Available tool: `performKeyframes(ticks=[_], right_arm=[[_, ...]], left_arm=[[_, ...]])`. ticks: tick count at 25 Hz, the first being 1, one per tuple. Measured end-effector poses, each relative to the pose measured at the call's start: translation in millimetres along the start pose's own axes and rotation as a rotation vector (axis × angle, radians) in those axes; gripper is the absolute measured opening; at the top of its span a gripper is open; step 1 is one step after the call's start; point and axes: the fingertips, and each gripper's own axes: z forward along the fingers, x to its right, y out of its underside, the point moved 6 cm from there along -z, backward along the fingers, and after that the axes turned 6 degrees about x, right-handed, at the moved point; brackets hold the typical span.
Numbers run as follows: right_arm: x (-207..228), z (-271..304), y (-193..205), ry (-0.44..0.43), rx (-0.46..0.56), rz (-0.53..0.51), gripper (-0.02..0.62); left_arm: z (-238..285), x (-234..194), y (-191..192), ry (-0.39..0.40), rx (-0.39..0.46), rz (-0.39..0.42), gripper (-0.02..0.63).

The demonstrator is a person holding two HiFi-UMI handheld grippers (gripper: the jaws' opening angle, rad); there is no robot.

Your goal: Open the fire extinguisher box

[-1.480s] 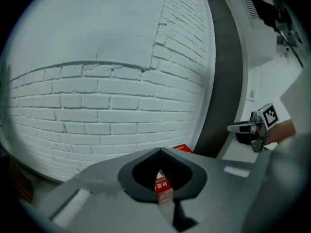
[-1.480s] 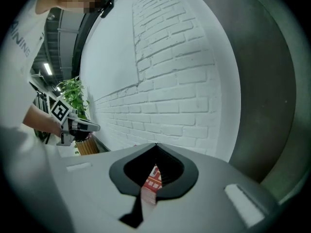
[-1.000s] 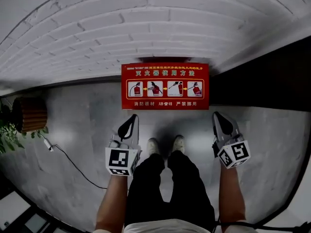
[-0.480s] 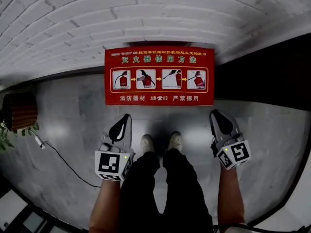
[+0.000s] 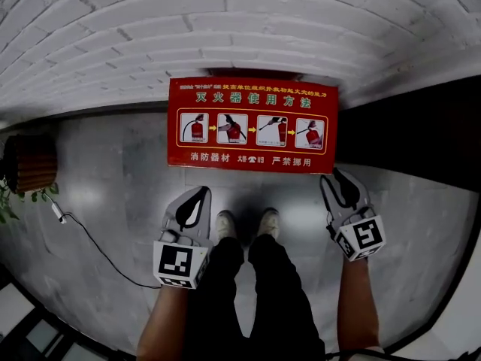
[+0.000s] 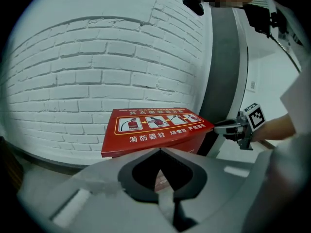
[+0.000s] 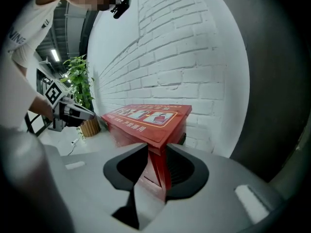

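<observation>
Head view, quick: where's the fire extinguisher box (image 5: 252, 126)?
— On the grey floor (image 5: 113, 194), back against the white brick wall (image 5: 225, 36); red, lid (image 6: 155, 125) down, instruction panel on top; the person's shoes (image 5: 224, 222) are just in front of it.
— Grippers?
— Left gripper (image 5: 203, 192) is clenched on nothing, near the front left corner, apart from the box; right gripper (image 5: 337, 176) has just been opening, jaws apart; the right gripper view lines the lid's front right corner up with the gap, pads not pressing on it; whether anything touches, can't tell.
— Handling?
— Looks like painted sheet metal; stiff, smooth, probably slick under the pads; the lid is likely light; the box is likely heavy enough to stay put if extinguishers are inside; not fragile.
— Where to take hold?
— The lid overhangs the body in both gripper views; I'd pinch that front lip near a corner and lift; the hinge is probably on the wall side, not visible; no handle or latch that I can see.
</observation>
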Motion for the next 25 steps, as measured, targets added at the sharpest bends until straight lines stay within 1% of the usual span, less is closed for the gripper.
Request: performKeyframes(ticks=[3, 6, 10, 15, 21, 23, 25], right_arm=[[2, -1, 0, -0.001, 0.007, -0.003, 0.114], [0, -3, -3, 0.018, 0.011, -0.015, 0.110], [-1, -12, -26, 0.023, 0.064, 0.006, 0.106], [-1, -24, -81, 0.029, 0.158, 0.039, 0.101], [27, -9, -164, 0.022, 0.265, 0.084, 0.101], [38, 1, -183, 0.016, 0.280, 0.092, 0.103], [48, 12, -200, 0.018, 0.272, 0.096, 0.103]], left_arm=[[1, -2, 1, -0.005, 0.004, -0.012, 0.005], [3, -4, -2, -0.011, 0.010, -0.016, 0.005], [2, -5, -12, -0.011, 0.014, -0.014, 0.005], [-3, -6, -25, -0.009, 0.019, -0.017, 0.005], [-7, -11, -34, -0.021, 0.041, -0.033, 0.005], [-12, -14, -35, -0.025, 0.046, -0.050, 0.005], [-17, -16, -37, -0.029, 0.053, -0.064, 0.005]])
